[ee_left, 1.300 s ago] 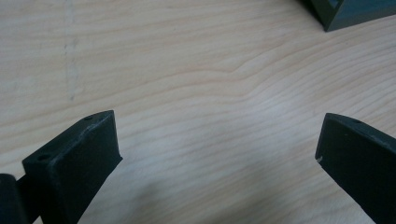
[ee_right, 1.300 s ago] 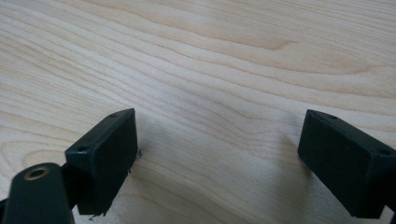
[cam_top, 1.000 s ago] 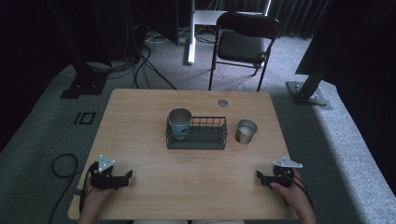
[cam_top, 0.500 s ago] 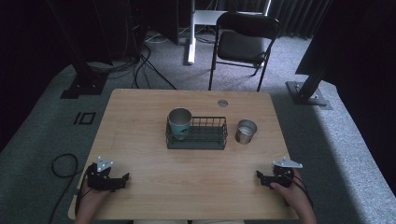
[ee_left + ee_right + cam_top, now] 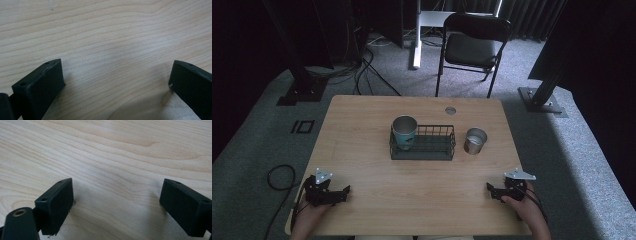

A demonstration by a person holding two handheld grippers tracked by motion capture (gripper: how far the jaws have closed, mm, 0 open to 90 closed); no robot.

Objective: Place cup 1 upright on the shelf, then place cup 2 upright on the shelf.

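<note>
High view, counts: we count one table, one wire basket, two cups, two grippers.
High view, teal cup: upright in the basket's left end, the rest of the basket is bare.
High view, metal cup: upright on the table just right of the basket, apart from it.
High view, left gripper: on the table at the near left corner, held by a hand, well apart from the basket.
High view, right gripper: near right corner, close to the table's right edge, held by a hand.
High view, open room: we see a wide bare strip of wood between both grippers and the basket.
Left gripper view: jaws spread wide apart, bare wood grain between them, nothing gripped.
Right gripper view: jaws wide apart too, low over bare wood, nothing held.
</note>
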